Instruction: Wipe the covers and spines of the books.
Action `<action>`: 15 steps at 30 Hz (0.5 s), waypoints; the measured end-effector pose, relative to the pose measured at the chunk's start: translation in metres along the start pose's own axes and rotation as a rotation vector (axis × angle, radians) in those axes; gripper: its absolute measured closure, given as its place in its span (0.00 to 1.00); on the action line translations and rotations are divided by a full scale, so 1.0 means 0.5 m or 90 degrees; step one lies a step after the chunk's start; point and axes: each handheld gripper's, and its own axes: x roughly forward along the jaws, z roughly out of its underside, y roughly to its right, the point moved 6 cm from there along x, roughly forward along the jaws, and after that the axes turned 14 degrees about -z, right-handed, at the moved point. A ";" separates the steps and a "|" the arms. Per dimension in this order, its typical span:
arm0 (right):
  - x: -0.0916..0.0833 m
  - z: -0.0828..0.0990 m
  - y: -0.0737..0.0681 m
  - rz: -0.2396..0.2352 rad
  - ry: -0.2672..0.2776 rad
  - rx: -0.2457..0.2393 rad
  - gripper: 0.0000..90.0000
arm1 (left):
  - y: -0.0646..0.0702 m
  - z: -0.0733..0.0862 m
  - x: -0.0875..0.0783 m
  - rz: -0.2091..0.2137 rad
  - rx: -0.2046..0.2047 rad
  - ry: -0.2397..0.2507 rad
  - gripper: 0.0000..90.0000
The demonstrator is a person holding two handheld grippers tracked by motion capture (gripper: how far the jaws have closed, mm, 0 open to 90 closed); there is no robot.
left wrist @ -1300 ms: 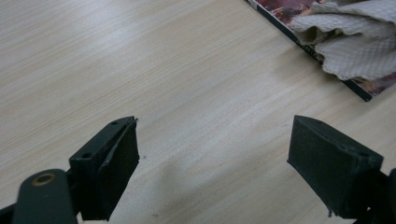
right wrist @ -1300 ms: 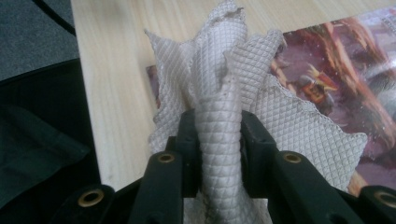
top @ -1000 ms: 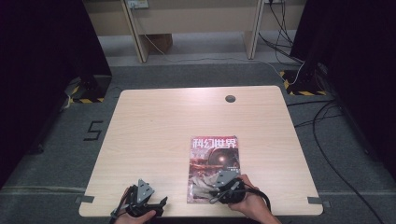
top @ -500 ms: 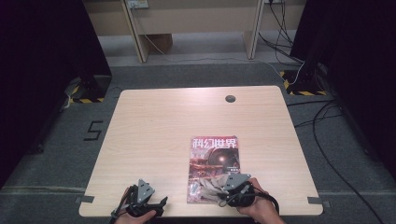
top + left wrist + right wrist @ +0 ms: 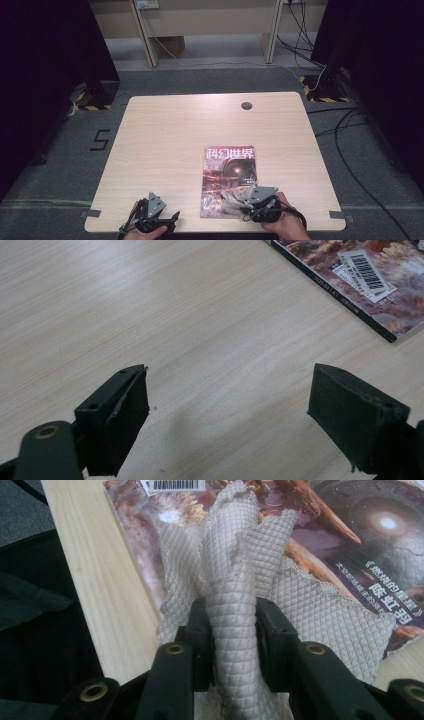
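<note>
The right claw pinched the cloth; it wanted flat, even strokes across the magazine, left claw spread idle.

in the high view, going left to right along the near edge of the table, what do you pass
left gripper → lower part of the magazine → grey cloth lying on its cover → right gripper, shut on the cloth → bare table

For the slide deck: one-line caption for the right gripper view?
Right gripper shut on a grey waffle-textured cloth, wiping a magazine cover on the wooden table.
</note>
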 end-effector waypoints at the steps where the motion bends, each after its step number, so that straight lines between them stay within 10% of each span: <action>1: -0.002 0.002 -0.002 0.002 0.000 0.001 0.79 | 0.000 -0.001 0.000 0.000 0.000 0.000 0.17; 15: -0.023 0.022 0.023 0.024 0.012 0.025 0.79 | 0.006 -0.002 0.003 0.009 0.004 0.002 0.17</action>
